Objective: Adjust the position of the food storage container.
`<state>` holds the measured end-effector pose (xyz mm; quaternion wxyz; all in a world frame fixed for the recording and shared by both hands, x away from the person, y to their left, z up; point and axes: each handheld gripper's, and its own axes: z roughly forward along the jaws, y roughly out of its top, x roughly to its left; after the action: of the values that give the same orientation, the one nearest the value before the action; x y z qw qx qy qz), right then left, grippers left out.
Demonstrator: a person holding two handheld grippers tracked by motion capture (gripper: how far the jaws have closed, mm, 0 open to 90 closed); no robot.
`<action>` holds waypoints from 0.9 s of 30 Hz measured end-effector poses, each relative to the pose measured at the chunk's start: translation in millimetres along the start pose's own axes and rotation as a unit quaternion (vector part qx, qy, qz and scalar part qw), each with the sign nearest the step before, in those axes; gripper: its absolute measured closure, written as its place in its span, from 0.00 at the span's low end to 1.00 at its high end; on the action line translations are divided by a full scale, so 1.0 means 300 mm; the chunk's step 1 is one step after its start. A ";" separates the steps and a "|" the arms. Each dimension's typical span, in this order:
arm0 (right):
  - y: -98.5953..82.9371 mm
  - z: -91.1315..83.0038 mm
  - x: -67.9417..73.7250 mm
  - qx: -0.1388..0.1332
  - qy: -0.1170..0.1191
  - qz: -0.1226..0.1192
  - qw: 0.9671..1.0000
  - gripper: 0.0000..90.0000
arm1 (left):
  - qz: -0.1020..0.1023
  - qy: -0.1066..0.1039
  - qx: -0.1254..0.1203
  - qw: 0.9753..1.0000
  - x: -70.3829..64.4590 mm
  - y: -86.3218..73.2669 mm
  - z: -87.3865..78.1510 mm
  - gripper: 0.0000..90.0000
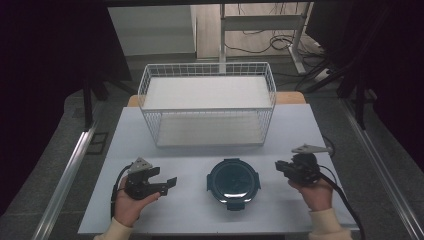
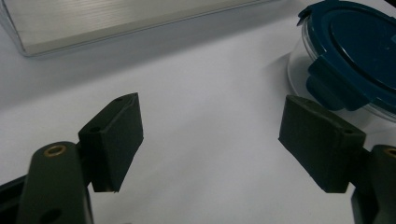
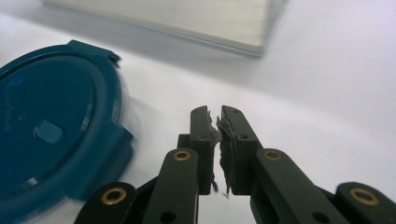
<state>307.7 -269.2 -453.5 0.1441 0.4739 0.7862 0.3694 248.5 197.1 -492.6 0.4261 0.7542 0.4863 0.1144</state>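
The round container [image 1: 233, 182] sat upright on the white table [image 1: 200, 210], near the front edge and about midway across it. Its dark teal lid [image 2: 357, 49] was on, with 4 latch flaps around the rim; those visible were folded down against the side. Below the lid the clear wall [image 2: 299, 65] showed. A small raised teal tab [image 3: 48, 132] stood near the middle of the lid, which shone under the light.

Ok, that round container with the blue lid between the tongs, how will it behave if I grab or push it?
The round container looks rigid: clear hard wall, clipped blue lid. It sits flat and low, so it will probably slide rather than tip. The smooth wall may slip; the latch tabs seem better holds.
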 end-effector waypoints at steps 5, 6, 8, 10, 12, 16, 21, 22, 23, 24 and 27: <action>-0.060 -0.079 -0.043 -0.020 0.000 0.011 1.000 0.80 | 0.007 -0.009 0.000 1.000 -0.021 0.001 -0.001 0.24; -0.077 -0.099 -0.044 -0.028 0.008 0.010 1.000 0.72 | 0.007 -0.010 0.000 1.000 -0.025 0.001 -0.001 0.23; -0.094 -0.121 -0.040 -0.038 0.026 0.015 0.999 0.62 | 0.007 -0.013 -0.001 1.000 -0.032 0.002 0.000 0.23; -0.112 -0.143 -0.025 -0.048 0.053 0.025 0.997 0.46 | 0.003 -0.016 -0.003 1.000 -0.037 0.004 0.000 0.22; -0.116 -0.145 -0.017 -0.053 0.065 0.032 0.996 0.43 | -0.006 -0.022 -0.004 1.000 -0.040 0.007 0.000 0.21; -0.119 -0.131 0.056 -0.058 0.079 0.018 0.995 0.32 | -0.012 -0.032 -0.007 0.999 -0.056 0.014 -0.004 0.20; -0.103 -0.108 0.120 -0.054 0.106 -0.001 0.993 0.25 | -0.008 -0.045 -0.008 0.999 -0.081 0.015 -0.012 0.19; -0.103 -0.108 0.120 -0.054 0.106 -0.001 0.993 0.25 | -0.009 -0.046 -0.008 0.999 -0.083 0.016 -0.014 0.19; -0.102 -0.106 0.121 -0.054 0.107 -0.002 0.993 0.25 | -0.009 -0.049 -0.007 0.999 -0.084 0.017 -0.015 0.18; -0.100 -0.102 0.121 -0.053 0.109 0.001 0.993 0.24 | -0.010 -0.051 -0.006 0.999 -0.084 0.018 -0.015 0.18; -0.094 -0.090 0.114 -0.052 0.117 0.024 0.991 0.22 | -0.017 -0.057 -0.007 0.998 -0.086 0.023 -0.014 0.17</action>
<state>256.6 -259.9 -451.1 0.0664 0.4382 0.7656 0.4662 237.5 176.6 -478.6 0.4603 0.7481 0.4734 0.0672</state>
